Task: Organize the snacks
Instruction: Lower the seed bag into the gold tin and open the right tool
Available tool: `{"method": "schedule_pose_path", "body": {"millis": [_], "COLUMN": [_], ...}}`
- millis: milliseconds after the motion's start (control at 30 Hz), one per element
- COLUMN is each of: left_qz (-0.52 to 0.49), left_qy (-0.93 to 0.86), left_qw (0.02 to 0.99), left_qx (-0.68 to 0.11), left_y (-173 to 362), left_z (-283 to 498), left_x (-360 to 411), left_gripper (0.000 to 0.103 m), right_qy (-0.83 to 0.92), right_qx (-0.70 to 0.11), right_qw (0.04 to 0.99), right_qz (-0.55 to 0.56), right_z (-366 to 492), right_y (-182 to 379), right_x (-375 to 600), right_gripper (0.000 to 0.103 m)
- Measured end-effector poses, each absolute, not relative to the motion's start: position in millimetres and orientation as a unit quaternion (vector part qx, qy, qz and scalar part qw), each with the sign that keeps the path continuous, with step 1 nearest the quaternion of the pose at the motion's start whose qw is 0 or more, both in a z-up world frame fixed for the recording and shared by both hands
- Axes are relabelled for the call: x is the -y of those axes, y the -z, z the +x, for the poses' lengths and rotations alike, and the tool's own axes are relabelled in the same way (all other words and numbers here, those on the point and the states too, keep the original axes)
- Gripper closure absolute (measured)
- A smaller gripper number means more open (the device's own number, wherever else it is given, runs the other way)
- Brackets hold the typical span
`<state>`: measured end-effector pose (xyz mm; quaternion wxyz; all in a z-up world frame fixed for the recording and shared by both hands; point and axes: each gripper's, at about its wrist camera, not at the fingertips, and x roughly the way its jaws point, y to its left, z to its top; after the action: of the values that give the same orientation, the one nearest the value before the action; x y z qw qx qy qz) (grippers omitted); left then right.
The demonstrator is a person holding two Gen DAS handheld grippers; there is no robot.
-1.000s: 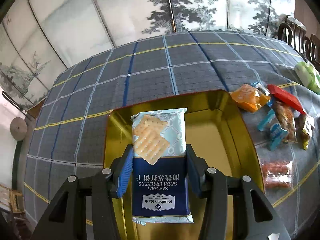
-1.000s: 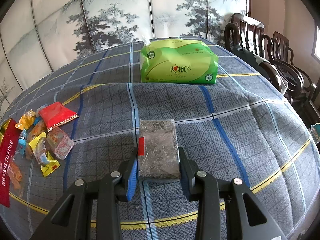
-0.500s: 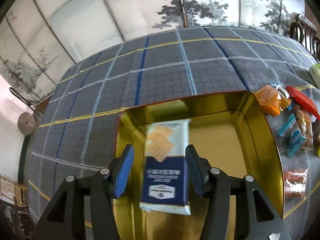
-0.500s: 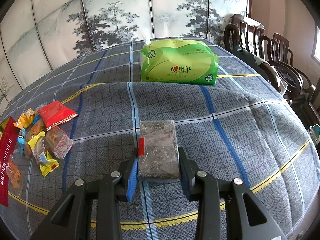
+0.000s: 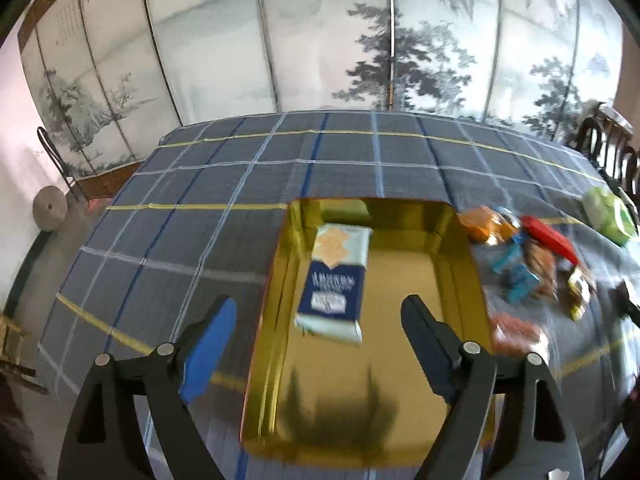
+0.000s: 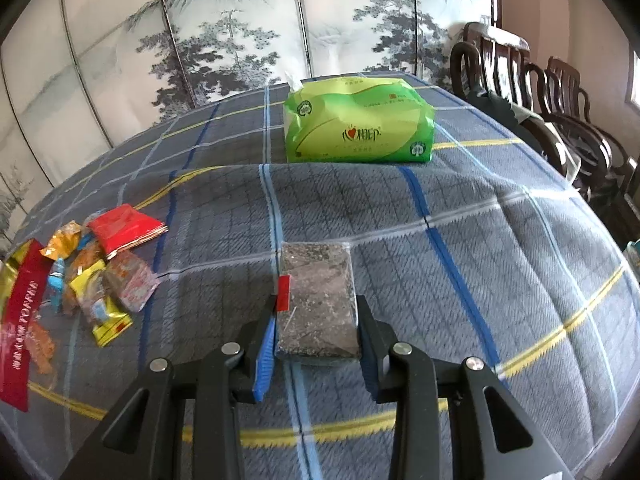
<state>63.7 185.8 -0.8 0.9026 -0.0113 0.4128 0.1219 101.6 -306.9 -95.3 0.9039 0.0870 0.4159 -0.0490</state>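
A blue and white soda cracker pack (image 5: 335,283) lies in the gold tin tray (image 5: 452,256) on the plaid tablecloth. My left gripper (image 5: 316,344) is open and empty, raised above the tray's near half, apart from the pack. My right gripper (image 6: 316,340) is shut on a dark grey snack packet (image 6: 318,300) with a red tag, held just over the cloth. A pile of small wrapped snacks (image 5: 524,264) lies right of the tray; it also shows at the left of the right wrist view (image 6: 100,272).
A green tissue pack (image 6: 358,122) stands at the far side of the table, also at the right edge of the left wrist view (image 5: 608,216). A long red toffee box (image 6: 22,312) lies at the left. Wooden chairs (image 6: 532,92) stand to the right. A painted screen stands behind.
My left gripper has opened, let go of the cracker pack into the tray, and pulled back and up. My right gripper has stayed still, holding the dark packet.
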Motion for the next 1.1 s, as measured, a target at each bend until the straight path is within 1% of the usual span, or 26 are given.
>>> {"method": "schedule_pose_path", "body": {"millis": [133,300,400,467,633,733,833,867,933,1100], "left_qz": [0.008,-0.016,-0.026,-0.03,-0.047,-0.05,-0.041,-0.039,-0.039,-0.036], "left_qy": [-0.108,-0.087,-0.09,-0.093,-0.097,-0.095,-0.094,-0.093,-0.088,-0.083], "left_qw": [0.906,0.906,0.905,0.903,0.9,0.9,0.902,0.902,0.902,0.9], "left_qx": [-0.41,-0.414,-0.415,-0.418,-0.422,-0.422,-0.42,-0.419,-0.42,-0.425], "left_y": [2,4,5,7,9,11,12,12,14,21], "left_z": [37,14,5,0,-9,-14,-19,-19,-20,-20], "left_x": [-170,-166,-169,-173,-186,-190,-191,-191,-192,-194], "left_gripper": [0.021,0.021,0.021,0.021,0.021,0.021,0.02,0.018,0.016,0.016], "right_qy": [0.039,-0.013,-0.082,-0.135,-0.252,-0.291,-0.306,-0.31,-0.312,-0.31], "right_qx": [-0.412,-0.4,-0.387,-0.377,-0.378,-0.392,-0.415,-0.422,-0.432,-0.457], "right_qw": [0.905,0.908,0.909,0.908,0.886,0.869,0.855,0.851,0.845,0.834], "right_qz": [0.101,0.124,0.13,0.119,0.093,0.08,0.053,0.047,0.034,0.017], "right_z": [87,74,71,75,97,115,134,140,145,164], "right_y": [90,69,47,27,-2,-1,12,17,26,50], "right_x": [306,282,243,203,103,53,6,-6,-27,-57], "right_gripper": [0.068,0.068,0.068,0.068,0.068,0.068,0.068,0.068,0.068,0.068]}}
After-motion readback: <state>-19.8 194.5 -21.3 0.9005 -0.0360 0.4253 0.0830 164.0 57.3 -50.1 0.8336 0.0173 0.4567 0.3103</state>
